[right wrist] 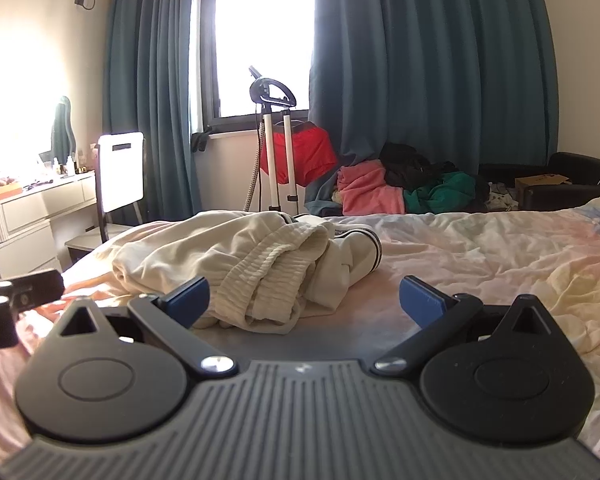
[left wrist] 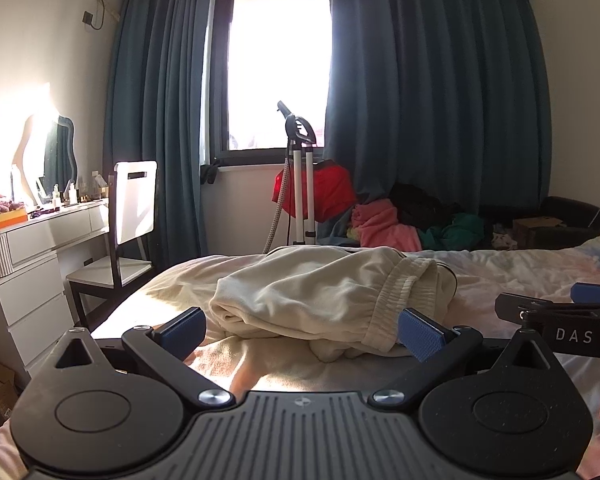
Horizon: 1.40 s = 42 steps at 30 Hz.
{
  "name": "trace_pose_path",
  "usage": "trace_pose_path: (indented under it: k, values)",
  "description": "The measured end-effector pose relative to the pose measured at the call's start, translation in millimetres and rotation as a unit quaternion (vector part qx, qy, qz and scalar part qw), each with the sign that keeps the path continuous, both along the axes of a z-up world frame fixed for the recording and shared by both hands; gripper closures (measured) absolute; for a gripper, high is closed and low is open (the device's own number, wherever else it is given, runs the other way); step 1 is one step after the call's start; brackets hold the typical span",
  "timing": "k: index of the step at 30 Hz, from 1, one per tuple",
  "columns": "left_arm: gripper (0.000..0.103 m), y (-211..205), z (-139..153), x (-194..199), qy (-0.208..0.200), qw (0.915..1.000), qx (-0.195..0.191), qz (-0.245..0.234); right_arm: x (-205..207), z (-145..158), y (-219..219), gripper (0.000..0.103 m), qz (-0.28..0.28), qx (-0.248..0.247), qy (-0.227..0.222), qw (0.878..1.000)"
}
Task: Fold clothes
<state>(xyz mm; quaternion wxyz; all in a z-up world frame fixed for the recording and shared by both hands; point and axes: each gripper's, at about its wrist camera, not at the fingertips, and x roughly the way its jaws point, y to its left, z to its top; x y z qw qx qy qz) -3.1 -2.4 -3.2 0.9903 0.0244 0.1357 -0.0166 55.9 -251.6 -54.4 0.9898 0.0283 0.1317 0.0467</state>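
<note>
A cream garment with an elastic waistband lies bunched on the bed, just ahead of my left gripper. That gripper is open and empty, its blue pads either side of the garment's near edge. In the right wrist view the same garment lies ahead and left of my right gripper, which is open and empty. The waistband end sits close to its left pad. Beneath the cream garment lies another pale piece with dark trim. The right gripper shows at the left view's right edge.
The bed sheet is pale with pastel patches and wrinkles. A pile of pink, green and black clothes lies beyond the bed. A garment steamer stand holds a red item. A white dresser and chair stand left.
</note>
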Motion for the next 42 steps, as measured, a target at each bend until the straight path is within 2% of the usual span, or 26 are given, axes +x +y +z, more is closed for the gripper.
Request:
trace_pose_path:
  k: [5,11,16,21,24,28,30,31,32,33,35,39,42]
  values:
    - [0.0,-5,-9,4,0.004,0.9998,0.011,-0.015,0,4,-1,0.0,-0.016,0.004,-0.006,1.0]
    - [0.0,-9,-18,9,0.011,0.9996,0.013,-0.024,2,4,-24,0.0,-0.016,0.081,0.009,0.997]
    - [0.0,-12,-27,15,0.019,0.9995,0.013,-0.021,-2,10,-30,0.0,-0.044,0.074,-0.013,0.996]
    - [0.0,-18,-35,21,0.021,0.9994,0.018,-0.021,-2,13,-40,0.0,-0.061,0.086,-0.017,0.994]
    - [0.0,-29,-41,28,0.019,0.9985,0.044,-0.025,-2,13,-44,0.0,-0.064,0.089,-0.014,0.994]
    - [0.0,-55,-54,51,0.026,0.9933,0.108,-0.029,-5,15,-51,0.001,-0.067,0.107,-0.013,0.992]
    - [0.0,-73,-63,71,0.035,0.9862,0.161,-0.014,-3,15,-56,0.009,-0.057,0.124,-0.002,0.991]
    - [0.0,-81,-68,82,0.039,0.9824,0.183,-0.008,-1,15,-59,0.02,-0.05,0.134,0.007,0.99]
    - [0.0,-87,-71,94,0.041,0.9804,0.193,-0.009,0,15,-61,0.03,-0.05,0.142,0.013,0.989]
    - [0.0,-93,-74,105,0.042,0.9796,0.196,-0.016,2,13,-64,0.032,-0.054,0.148,0.021,0.987]
    - [0.0,-105,-75,128,0.041,0.9784,0.201,-0.025,7,8,-69,0.042,-0.059,0.154,0.034,0.986]
    - [0.0,-137,-76,178,0.019,0.974,0.224,-0.03,21,-5,-82,0.045,-0.081,0.172,0.059,0.98]
    - [0.001,-158,-79,221,0.007,0.9696,0.244,-0.008,29,-14,-93,0.045,-0.094,0.193,0.068,0.974]
